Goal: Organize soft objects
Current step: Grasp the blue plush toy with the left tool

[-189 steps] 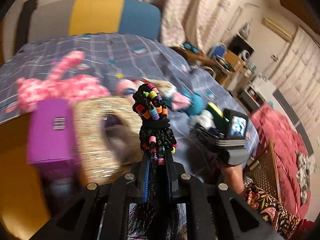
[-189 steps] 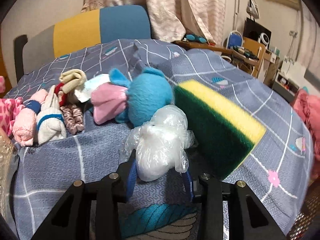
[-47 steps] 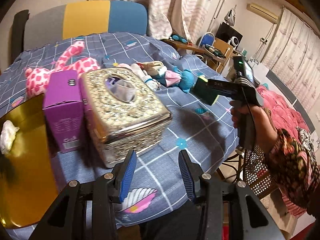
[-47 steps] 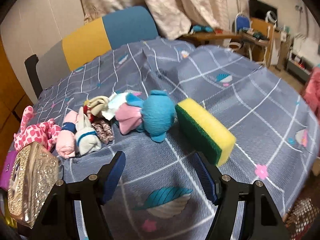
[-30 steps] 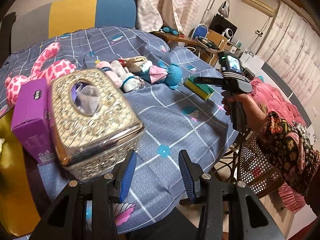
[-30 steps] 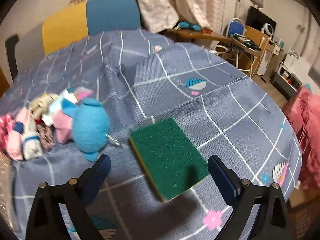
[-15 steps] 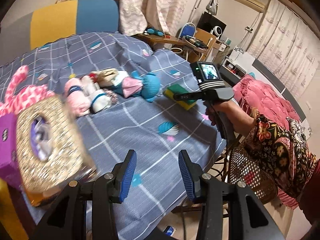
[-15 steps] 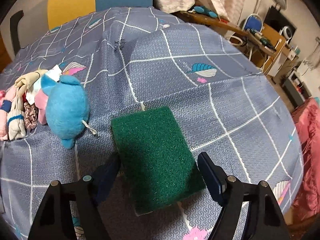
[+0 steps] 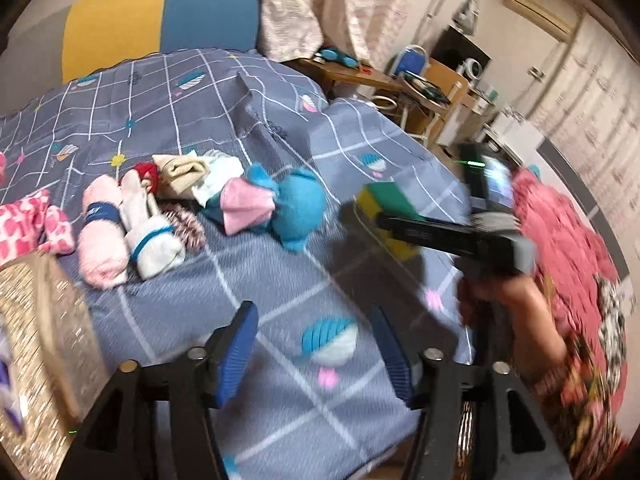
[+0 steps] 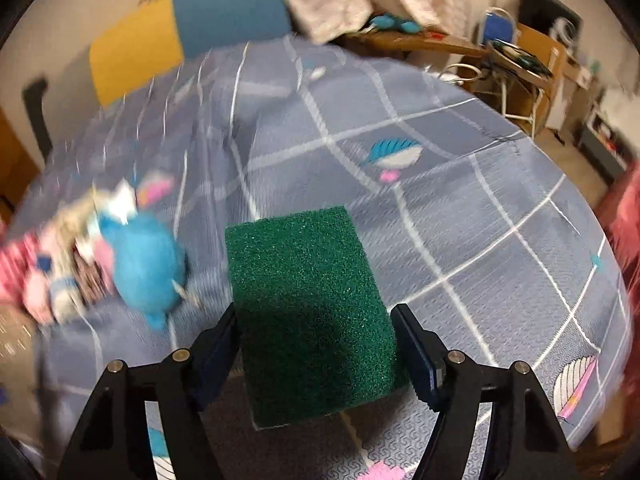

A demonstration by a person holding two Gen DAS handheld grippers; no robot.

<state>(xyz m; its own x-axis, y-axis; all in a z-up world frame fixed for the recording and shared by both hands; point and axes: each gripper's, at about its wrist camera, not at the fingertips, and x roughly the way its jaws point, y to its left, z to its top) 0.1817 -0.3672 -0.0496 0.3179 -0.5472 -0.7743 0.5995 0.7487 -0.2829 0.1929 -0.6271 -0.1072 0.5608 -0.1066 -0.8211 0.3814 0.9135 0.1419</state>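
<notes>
A green and yellow sponge [image 10: 308, 300] lies green side up on the grey-blue checked cloth [image 10: 460, 216]. My right gripper [image 10: 316, 340] is open, with one jaw on each side of the sponge's near half. The sponge also shows in the left wrist view [image 9: 386, 208], partly behind the right gripper. A blue plush toy [image 9: 300, 208] lies left of the sponge, also seen in the right wrist view [image 10: 148, 264]. Rolled socks [image 9: 124, 228] and folded cloths [image 9: 188, 172] lie further left. My left gripper [image 9: 316, 344] is open and empty above the cloth's near edge.
A gold tissue box [image 9: 36, 344] stands at the left edge. A pink spotted plush [image 9: 24, 224] lies beside the socks. A yellow and blue chair back [image 9: 160, 28] stands behind the table. A pink quilt [image 9: 560, 248] is off to the right.
My right gripper has come down around the sponge, with its jaws narrower than before. My left gripper has swung right, away from the tissue box, and stays open.
</notes>
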